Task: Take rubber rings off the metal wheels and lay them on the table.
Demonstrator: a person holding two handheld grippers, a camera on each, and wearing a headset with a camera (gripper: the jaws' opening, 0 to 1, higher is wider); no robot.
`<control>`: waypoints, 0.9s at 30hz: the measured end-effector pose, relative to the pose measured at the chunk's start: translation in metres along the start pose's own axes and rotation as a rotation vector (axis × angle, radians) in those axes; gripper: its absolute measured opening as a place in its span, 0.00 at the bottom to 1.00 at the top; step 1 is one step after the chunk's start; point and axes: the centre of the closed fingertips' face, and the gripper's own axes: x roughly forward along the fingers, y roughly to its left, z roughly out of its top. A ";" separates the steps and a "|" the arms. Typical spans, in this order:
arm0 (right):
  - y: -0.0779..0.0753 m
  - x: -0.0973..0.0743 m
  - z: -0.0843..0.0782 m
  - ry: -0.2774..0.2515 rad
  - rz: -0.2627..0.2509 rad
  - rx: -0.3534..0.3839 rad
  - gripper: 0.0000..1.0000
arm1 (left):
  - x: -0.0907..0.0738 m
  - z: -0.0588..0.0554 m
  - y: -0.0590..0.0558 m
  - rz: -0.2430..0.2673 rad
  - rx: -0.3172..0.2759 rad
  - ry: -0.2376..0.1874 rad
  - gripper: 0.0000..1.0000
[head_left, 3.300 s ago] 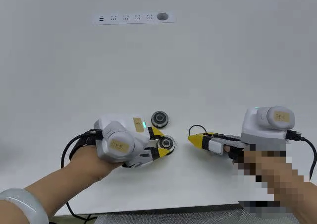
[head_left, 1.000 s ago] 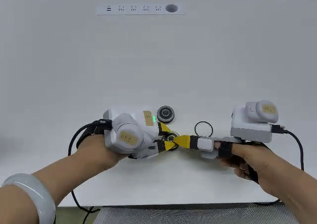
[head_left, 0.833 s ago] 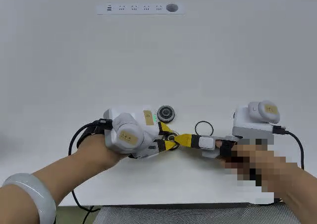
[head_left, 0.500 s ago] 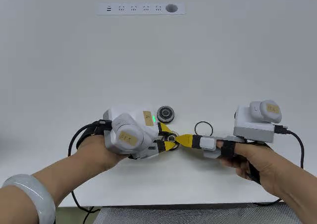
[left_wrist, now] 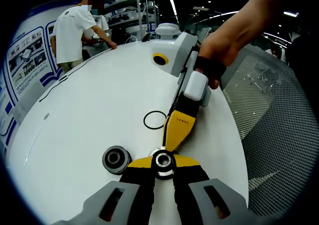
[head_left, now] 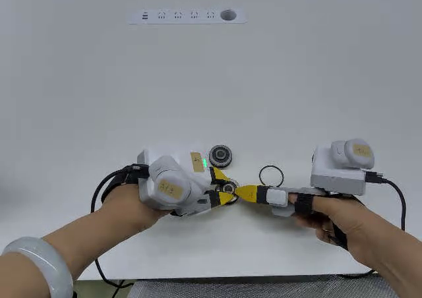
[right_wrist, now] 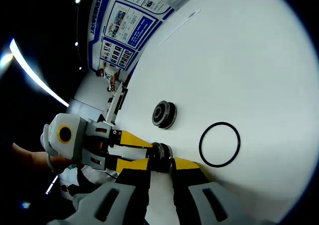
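My left gripper (head_left: pixel 220 188) is shut on a small metal wheel (head_left: pixel 228 189), held just above the white table (head_left: pixel 198 87). In the left gripper view the wheel (left_wrist: pixel 163 161) sits between the yellow fingertips. My right gripper (head_left: pixel 241 192) comes in from the right, and its tips close on the same wheel's (right_wrist: pixel 160 157) dark rubber rim. A second wheel (head_left: pixel 221 155) with its ring on stands on the table just behind; it also shows as the second wheel (left_wrist: pixel 116 159) and the second wheel (right_wrist: pixel 164 114). One loose black rubber ring (head_left: pixel 271 175) lies flat to the right, also seen as the ring (left_wrist: pixel 155 119) and the ring (right_wrist: pixel 219 144).
A white power strip (head_left: pixel 186 15) lies at the far edge of the table. Black cables trail from both grippers toward the near edge. A person (left_wrist: pixel 72 31) stands at a bench in the background.
The right gripper has come in from the right and closed on the wheel that the left gripper holds. A loose ring now lies on the table. Over the last second little has moved.
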 end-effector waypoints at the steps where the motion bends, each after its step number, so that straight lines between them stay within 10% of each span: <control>1: 0.000 0.001 0.000 0.001 0.002 0.000 0.18 | 0.000 0.000 0.000 0.000 0.001 -0.001 0.13; 27: 0.001 0.001 0.002 0.007 0.024 0.003 0.12 | 0.000 0.000 0.000 0.003 -0.005 -0.005 0.13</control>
